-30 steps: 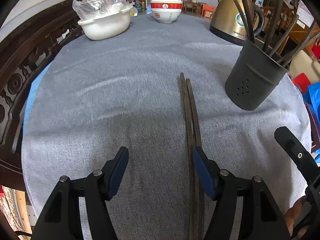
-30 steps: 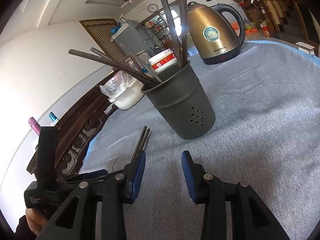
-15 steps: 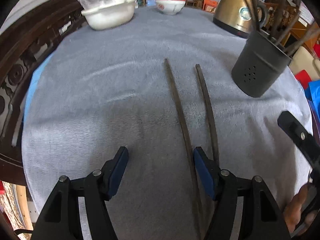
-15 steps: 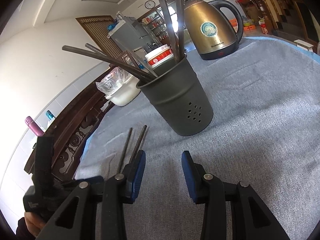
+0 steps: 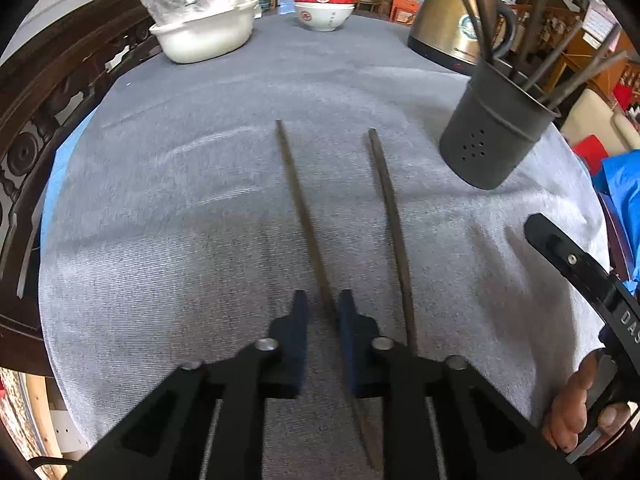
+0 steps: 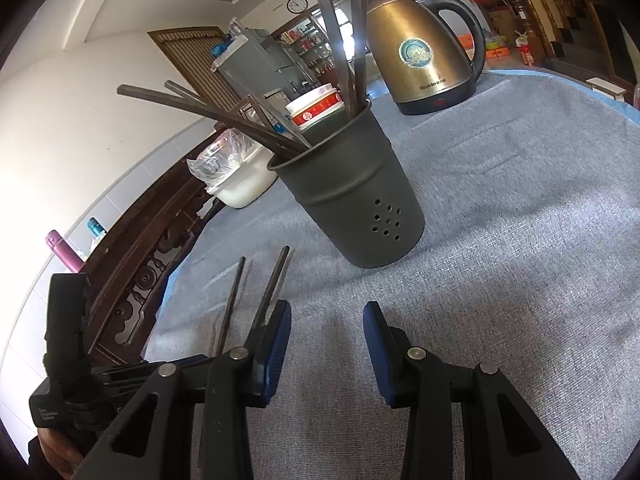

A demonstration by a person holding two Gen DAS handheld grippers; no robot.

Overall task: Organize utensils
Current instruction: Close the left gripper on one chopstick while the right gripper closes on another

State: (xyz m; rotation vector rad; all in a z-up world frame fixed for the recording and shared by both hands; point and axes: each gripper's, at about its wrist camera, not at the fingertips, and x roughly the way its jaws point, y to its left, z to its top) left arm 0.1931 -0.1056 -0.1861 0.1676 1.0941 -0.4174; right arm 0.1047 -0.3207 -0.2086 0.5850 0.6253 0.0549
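- left gripper (image 5: 322,308) has its blue pads almost pressed together around the near end of one chopstick (image 5: 298,204). Can't quite tell if they're actually biting it or just hugging it
- that stick runs straight out ahead of the claw, flat on the grey tablecloth (image 5: 180,220)
- second chopstick (image 5: 390,220) lies just right of the claw, loose, tips fanned apart from the first one
- dark utensil holder (image 5: 494,136) sits ahead and to the right, already stuffed with sticks leaning out every way, near the table's right edge
- right gripper (image 6: 326,320) hangs spread wide with nothing in it, holder (image 6: 352,204) dead ahead of it and a bare stretch of cloth between
- kettle (image 6: 416,52) sits further back behind the holder, stacked bowls (image 5: 324,8) and a white tub (image 5: 208,36) at the far edge
- loads of open cloth left of the left claw, right up to the carved wooden chair back (image 5: 52,108)
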